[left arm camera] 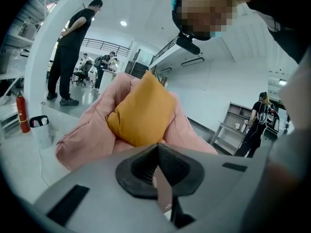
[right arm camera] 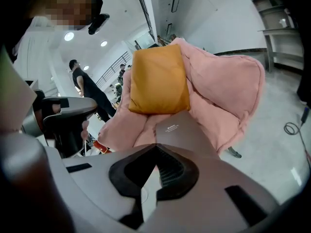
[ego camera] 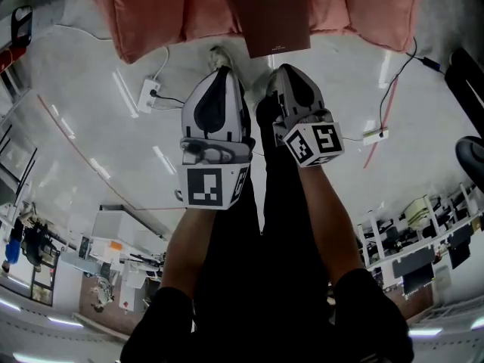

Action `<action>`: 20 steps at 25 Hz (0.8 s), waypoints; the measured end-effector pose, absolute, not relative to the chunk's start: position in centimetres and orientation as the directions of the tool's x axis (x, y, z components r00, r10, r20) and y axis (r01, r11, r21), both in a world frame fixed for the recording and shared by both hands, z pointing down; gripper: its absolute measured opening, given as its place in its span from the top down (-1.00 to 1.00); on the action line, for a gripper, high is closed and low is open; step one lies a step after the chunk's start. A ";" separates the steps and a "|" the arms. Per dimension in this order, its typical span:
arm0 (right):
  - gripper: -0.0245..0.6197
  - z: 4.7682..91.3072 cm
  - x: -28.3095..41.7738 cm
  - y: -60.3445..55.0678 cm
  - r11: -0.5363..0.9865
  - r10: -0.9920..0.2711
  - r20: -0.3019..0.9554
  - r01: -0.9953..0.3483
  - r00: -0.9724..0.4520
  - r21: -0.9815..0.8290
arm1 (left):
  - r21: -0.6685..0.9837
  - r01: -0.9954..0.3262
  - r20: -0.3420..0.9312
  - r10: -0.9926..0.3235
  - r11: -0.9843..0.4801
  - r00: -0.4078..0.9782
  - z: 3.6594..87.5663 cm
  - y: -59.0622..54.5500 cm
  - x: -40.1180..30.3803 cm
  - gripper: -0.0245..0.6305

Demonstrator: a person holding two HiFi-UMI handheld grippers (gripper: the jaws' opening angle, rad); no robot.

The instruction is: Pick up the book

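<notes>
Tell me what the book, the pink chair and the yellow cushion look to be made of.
The book: brown cover, looks like matte card or coated paper; flat, stiff-edged, no glare, small pale print. The pink chair: soft padded fabric, matte, with puffy folds and seams. The yellow cushion: seemingly cloth over stuffing; plump, rounded corners, dull surface. Exact fibres can't be told.

from my left gripper (ego camera: pixel 221 72) and right gripper (ego camera: pixel 284 69) the way ahead to the pink chair (ego camera: pixel 151 21) is open air over bare floor (ego camera: pixel 91 127). the book (ego camera: pixel 270 13) sticks out past the seat's front edge, so i see room under and beside its near end. the chair's padded sides rise on either side of it, and a yellow cushion (right arm camera: pixel 158 79) blocks the back. a power strip (ego camera: pixel 147 94) and cables (ego camera: pixel 389 97) lie low on the floor, off to the sides.
</notes>
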State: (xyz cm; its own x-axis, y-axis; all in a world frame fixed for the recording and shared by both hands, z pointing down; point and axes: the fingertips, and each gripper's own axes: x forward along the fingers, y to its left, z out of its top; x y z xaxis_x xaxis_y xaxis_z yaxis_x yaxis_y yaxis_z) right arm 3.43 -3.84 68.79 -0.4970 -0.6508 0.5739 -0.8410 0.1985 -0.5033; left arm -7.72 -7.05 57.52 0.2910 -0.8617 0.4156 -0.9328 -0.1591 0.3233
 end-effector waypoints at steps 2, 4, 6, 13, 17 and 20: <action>0.92 70.2 3.8 -3.5 0.166 -0.649 0.573 -0.829 -0.500 -0.534 | 0.326 -0.933 0.421 -0.860 -0.153 0.289 58.3 -6.9 -7.7 0.90; 0.92 71.8 3.9 -3.2 0.133 -0.636 0.571 -0.803 -0.518 -0.581 | 0.328 -0.932 0.423 -0.859 -0.151 0.288 58.9 -7.0 -7.6 0.90; 0.92 73.5 3.6 -2.6 0.102 -0.606 0.568 -0.763 -0.556 -0.638 | 0.329 -0.932 0.424 -0.858 -0.154 0.291 59.2 -7.2 -7.6 0.90; 0.84 78.1 3.2 -1.1 0.021 -0.555 0.548 -0.669 -0.626 -0.743 | 0.313 -0.936 0.416 -0.862 -0.162 0.289 60.3 -7.5 -7.5 0.90; 0.66 79.5 3.4 -1.0 -0.027 -0.567 0.537 -0.637 -0.625 -0.770 | 0.317 -0.935 0.417 -0.863 -0.157 0.286 61.4 -7.5 -7.6 0.90; 0.56 80.8 3.8 -0.7 -0.087 -0.571 0.538 -0.606 -0.620 -0.791 | 0.317 -0.936 0.426 -0.858 -0.154 0.285 62.1 -7.2 -7.5 0.90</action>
